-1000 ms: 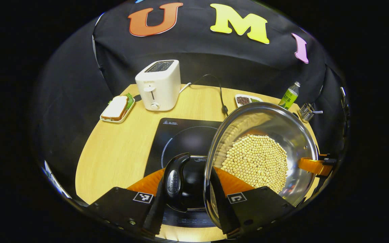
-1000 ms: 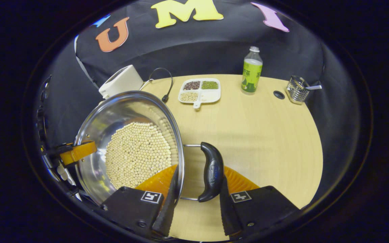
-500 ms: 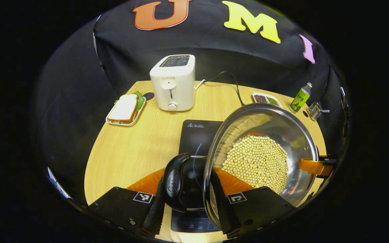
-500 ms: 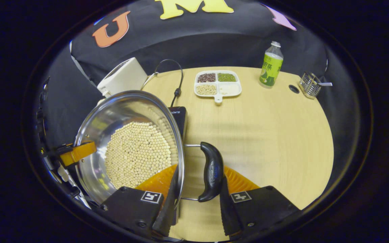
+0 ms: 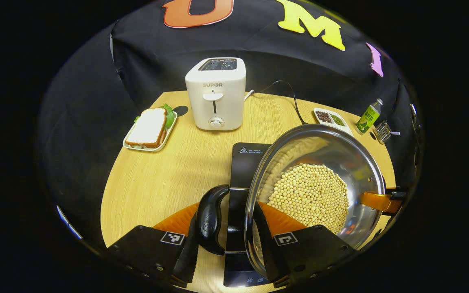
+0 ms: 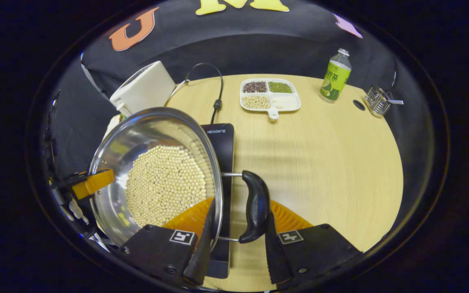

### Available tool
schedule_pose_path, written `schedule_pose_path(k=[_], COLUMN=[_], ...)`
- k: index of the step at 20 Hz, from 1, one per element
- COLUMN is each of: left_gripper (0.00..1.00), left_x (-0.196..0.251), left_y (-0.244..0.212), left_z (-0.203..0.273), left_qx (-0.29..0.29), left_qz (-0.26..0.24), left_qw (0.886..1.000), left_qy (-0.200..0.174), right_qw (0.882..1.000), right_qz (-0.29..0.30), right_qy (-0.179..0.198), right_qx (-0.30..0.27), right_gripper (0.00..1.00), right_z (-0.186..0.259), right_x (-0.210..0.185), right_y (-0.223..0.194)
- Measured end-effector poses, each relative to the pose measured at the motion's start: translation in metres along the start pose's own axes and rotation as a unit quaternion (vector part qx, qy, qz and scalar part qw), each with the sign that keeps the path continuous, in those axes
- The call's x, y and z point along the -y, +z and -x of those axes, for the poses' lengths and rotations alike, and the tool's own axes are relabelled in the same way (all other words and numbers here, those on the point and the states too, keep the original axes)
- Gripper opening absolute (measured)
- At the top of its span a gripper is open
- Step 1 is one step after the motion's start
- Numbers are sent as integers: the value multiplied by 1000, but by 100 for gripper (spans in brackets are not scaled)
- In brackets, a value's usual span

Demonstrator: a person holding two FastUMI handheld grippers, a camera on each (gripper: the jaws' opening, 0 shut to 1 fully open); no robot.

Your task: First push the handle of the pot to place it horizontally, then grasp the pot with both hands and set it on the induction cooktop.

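Observation:
A steel pot (image 5: 356,162) with pale soybeans (image 5: 310,195) in it hangs between both grippers, over the black induction cooktop (image 5: 246,162). My left gripper (image 5: 226,221) is shut on the pot's left handle (image 5: 210,219), a black grip lying level, with the rim also between the fingers. My right gripper (image 6: 239,215) is shut on the right handle (image 6: 255,207) in the same way. The cooktop (image 6: 221,142) shows as a strip beside the pot (image 6: 136,134). The far orange finger (image 5: 377,200) of the right gripper and that (image 6: 94,183) of the left grip the opposite handles.
A white toaster (image 5: 217,93) with its cord stands behind the cooktop. A sandwich on a tray (image 5: 149,130) lies at the back left. A divided dish of beans (image 6: 270,94), a green bottle (image 6: 335,76) and a wire holder (image 6: 377,101) stand at the back right on the round wooden table (image 6: 324,162).
Both grippers have carried the pot left and toward the toaster. The cooktop's right edge has come out from under the pot, and its left edge now lies under the left handle.

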State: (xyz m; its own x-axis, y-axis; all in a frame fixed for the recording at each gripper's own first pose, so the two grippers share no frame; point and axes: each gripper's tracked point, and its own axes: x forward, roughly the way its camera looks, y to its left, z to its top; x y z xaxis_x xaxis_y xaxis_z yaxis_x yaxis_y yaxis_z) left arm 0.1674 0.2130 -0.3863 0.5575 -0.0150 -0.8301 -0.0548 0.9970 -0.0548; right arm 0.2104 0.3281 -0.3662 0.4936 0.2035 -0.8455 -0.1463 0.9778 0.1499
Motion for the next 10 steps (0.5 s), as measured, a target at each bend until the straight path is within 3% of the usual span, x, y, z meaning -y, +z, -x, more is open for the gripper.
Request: schedule_pose_path(k=[10], left_gripper=[65], left_x=[-1], left_y=[-3], left_z=[-6], left_qx=[10], left_qz=[-9], left_qw=[1000], left_qy=[-21], right_qw=[1000], right_qz=[14], right_qy=[-14], right_qx=[16], right_gripper=[60], right_z=[0], right_x=[3], right_y=[-2])
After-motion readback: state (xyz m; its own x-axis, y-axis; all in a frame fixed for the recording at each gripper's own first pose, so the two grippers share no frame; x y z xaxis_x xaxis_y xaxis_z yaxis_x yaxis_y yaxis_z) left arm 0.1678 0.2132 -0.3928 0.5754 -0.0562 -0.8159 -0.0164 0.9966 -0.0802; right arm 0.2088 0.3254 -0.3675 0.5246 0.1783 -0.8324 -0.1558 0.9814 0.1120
